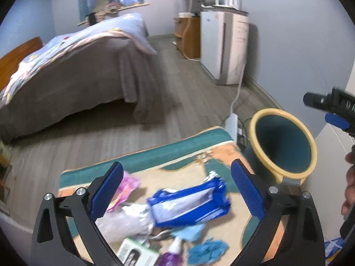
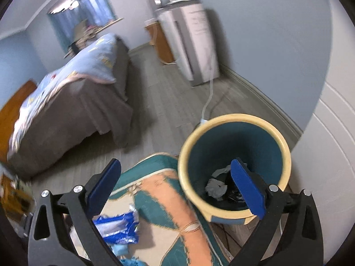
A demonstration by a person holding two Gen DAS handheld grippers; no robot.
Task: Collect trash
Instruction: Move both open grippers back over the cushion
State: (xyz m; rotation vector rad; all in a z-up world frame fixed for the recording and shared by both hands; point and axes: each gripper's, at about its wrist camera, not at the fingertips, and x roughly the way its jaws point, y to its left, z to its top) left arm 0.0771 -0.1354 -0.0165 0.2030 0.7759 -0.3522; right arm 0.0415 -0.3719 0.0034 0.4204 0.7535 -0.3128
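On the patterned teal, orange and cream rug beside the bed, a loose pile of rubbish lay within reach of both tools, and the round dark-teal waste bin with a pale yellow rim stood at the rug's corner, near the wall, evidently so that pieces could be dropped in with a short swing. The left gripper hung over the pile with its jaws spread as wide as they go and nothing between the pads, which suggested it was lined up for a fresh pick. The right gripper was poised at the bin's mouth, jaws likewise fully apart and empty, one blue pad showing against the bin's interior. In the bin's bottom lay crumpled grey paper and something black. Of the rubbish left on the rug, the crinkled blue and white plastic wrapper looked light and springy; beside it were a pink wrapper, a clear plastic bag, scrunched light-blue tissue, a small printed carton and a purple item too blurred to name.
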